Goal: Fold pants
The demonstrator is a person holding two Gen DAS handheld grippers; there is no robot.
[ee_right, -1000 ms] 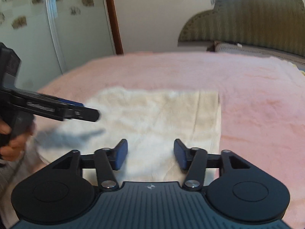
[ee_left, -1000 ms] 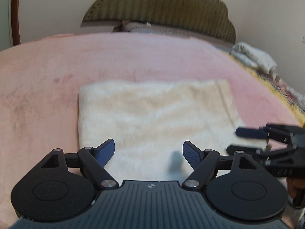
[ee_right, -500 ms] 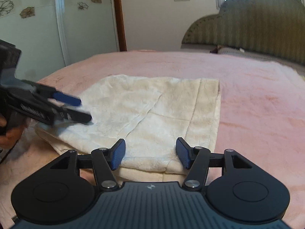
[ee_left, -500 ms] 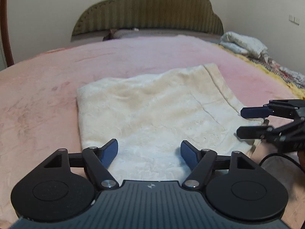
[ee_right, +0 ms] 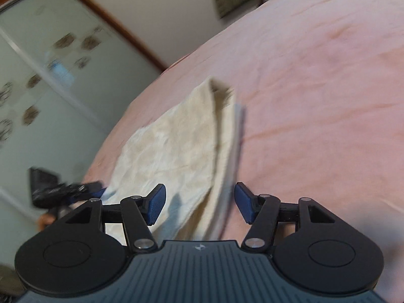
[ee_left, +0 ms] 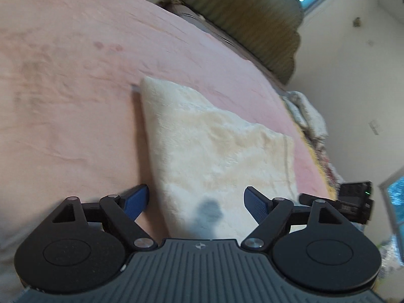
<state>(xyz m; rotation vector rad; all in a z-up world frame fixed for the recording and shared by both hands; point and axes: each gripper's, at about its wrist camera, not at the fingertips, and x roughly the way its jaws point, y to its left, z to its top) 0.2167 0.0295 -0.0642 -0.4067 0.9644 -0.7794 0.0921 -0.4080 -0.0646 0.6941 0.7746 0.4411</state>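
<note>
The cream fleece pants (ee_left: 214,146) lie folded into a flat rectangle on the pink bed cover (ee_left: 63,88). They also show in the right wrist view (ee_right: 181,146). My left gripper (ee_left: 196,202) is open and empty, tilted, above the near left edge of the pants. My right gripper (ee_right: 200,203) is open and empty, tilted the other way, over the near right edge. Each gripper shows at the edge of the other's view: the right one (ee_left: 353,205) and the left one (ee_right: 60,193). Both views are motion-blurred.
A padded olive headboard (ee_left: 240,7) stands at the far end of the bed. A heap of pale bedding (ee_left: 308,116) lies at the bed's right side. A glass sliding door with flower prints (ee_right: 38,75) is to the left.
Both grippers have rolled sideways and shifted over the near end of the pants: the left towards their left edge, the right towards their right edge. Both stay open. The pants have not moved.
</note>
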